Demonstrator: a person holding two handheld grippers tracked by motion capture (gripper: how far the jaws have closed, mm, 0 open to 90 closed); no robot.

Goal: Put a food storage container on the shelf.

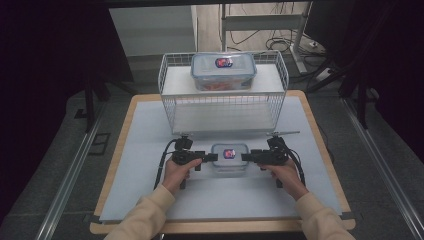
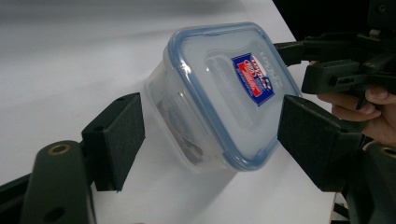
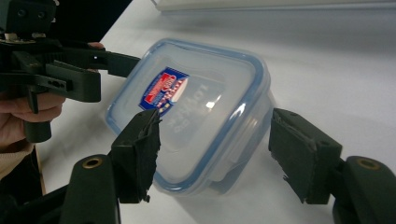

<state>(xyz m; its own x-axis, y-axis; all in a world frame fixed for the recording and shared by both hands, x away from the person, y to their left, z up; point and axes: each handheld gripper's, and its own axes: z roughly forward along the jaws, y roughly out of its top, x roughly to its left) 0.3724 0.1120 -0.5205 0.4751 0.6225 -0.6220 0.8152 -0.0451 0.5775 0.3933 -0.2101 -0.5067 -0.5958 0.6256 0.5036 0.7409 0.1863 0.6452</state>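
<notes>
A small clear container (image 1: 229,158) with a blue-rimmed lid and a red-and-blue label lies on the white mat, tilted in both gripper views. My left gripper (image 1: 213,157) reaches it from the left and my right gripper (image 1: 245,157) from the right. In the left gripper view the open left gripper (image 2: 210,128) straddles the container (image 2: 219,107), and one pad (image 2: 116,137) stands apart from its wall. In the right gripper view the open right gripper (image 3: 217,149) straddles the container's (image 3: 196,102) near corner, with a gap at the right pad (image 3: 301,154).
A white wire rack (image 1: 172,107) stands at the back of the mat, and a larger lidded container (image 1: 223,71) sits on its top shelf. The wooden table's edges (image 1: 320,145) frame the mat. Cables trail from both grippers.
</notes>
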